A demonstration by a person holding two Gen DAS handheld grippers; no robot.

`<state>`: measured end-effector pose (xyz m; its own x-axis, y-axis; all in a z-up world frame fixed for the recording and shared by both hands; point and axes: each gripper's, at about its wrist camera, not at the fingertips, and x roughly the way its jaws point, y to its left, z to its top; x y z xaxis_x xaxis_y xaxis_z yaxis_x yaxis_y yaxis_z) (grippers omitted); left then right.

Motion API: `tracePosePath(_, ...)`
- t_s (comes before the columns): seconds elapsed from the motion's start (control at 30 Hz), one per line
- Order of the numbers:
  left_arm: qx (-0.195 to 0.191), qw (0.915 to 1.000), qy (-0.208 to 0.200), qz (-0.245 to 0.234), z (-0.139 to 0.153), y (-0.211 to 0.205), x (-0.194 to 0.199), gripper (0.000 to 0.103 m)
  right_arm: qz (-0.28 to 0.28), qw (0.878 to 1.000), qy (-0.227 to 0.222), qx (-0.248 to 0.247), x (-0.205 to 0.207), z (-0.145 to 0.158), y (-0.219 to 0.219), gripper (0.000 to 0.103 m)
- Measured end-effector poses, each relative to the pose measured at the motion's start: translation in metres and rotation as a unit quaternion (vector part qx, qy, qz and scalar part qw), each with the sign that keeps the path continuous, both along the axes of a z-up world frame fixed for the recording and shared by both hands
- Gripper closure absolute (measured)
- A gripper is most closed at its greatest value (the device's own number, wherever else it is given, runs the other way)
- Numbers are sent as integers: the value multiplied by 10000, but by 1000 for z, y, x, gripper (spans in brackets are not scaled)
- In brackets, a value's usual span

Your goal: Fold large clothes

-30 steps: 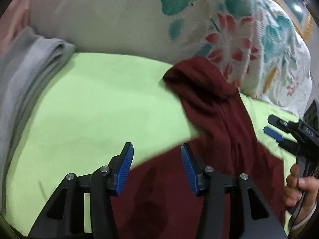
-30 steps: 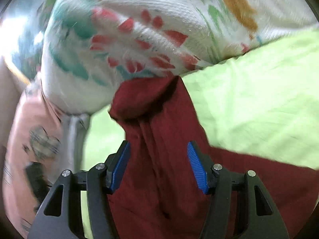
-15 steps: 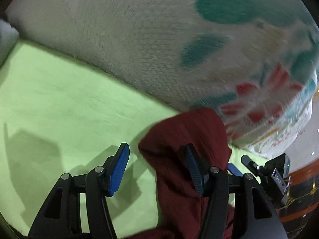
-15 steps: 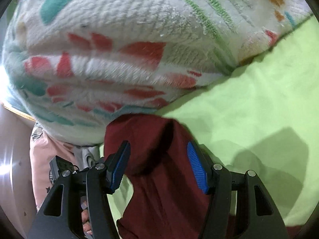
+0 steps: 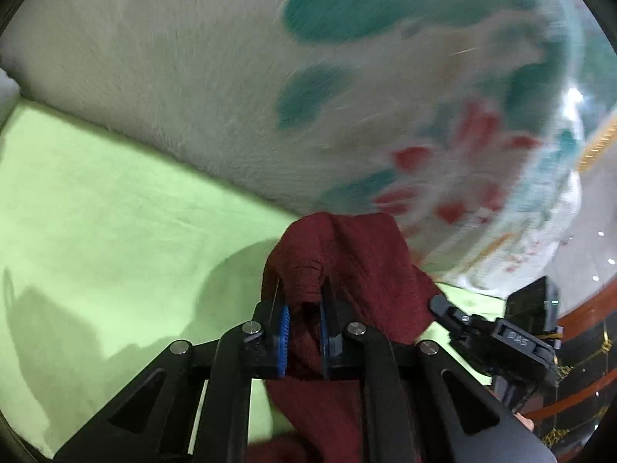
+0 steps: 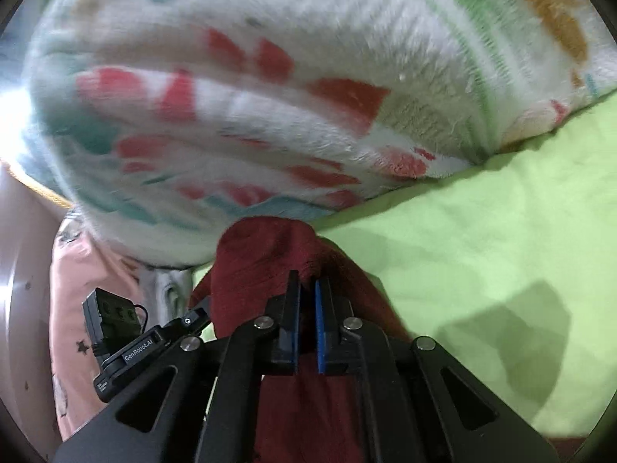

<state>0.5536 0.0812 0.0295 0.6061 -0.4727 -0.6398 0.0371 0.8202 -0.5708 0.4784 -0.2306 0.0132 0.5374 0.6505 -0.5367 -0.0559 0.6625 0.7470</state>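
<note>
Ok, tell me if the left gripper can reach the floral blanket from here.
Probably yes: the floral blanket lies just ahead, unobstructed, but the left gripper, its jaws just closed, is shut on the maroon garment, which would come along.

One maroon garment [image 5: 366, 266], bunched. One lime-green sheet [image 5: 115, 231]. One white floral blanket [image 6: 270, 96]. One pink patterned cloth [image 6: 77, 289], partly hidden. Two grippers: left gripper [image 5: 302, 308], right gripper [image 6: 306, 297]. One fingertip [image 5: 525, 422] at frame edge.
</note>
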Motion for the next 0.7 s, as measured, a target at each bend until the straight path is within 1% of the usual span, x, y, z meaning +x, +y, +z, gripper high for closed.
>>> tracePosePath(0.1,52,9992,-355,-178,18,-3,-42,93,172,9996,-196,98,-34,13,-8,97)
tracePosePath(0.17,125,9975,-590,-358,26,-11,-80,93,284,9992,-283,80,-59,17,-14,97)
tracePosePath(0.2,115,9964,-709,-447,30,-13,-105,93,347,9989,-310,93,-74,19,-19,97)
tracePosePath(0.27,158,9947,-830,-594,28,-25,-144,93,419,9985,-328,97,-105,18,-25,97)
tracePosePath(0.3,168,9937,-909,-638,22,-30,-169,93,449,9984,-319,87,-123,15,-28,97)
tracePosePath(0.33,171,9932,-929,-674,18,-33,-185,93,465,9984,-305,68,-137,12,-30,97)
tracePosePath(0.4,211,9933,-885,-715,4,-45,-218,93,515,9985,-207,27,-169,0,-37,97)
tracePosePath(0.53,173,9948,-644,-775,-29,-66,-258,92,490,9987,39,-143,-216,-26,-47,97)
tracePosePath(0.63,264,9956,-450,-773,-53,-65,-282,92,431,9988,193,-110,-242,-44,-53,97)
tracePosePath(0.7,245,9962,-322,-776,-65,-58,-297,91,415,9987,227,-208,-255,-51,-53,97)
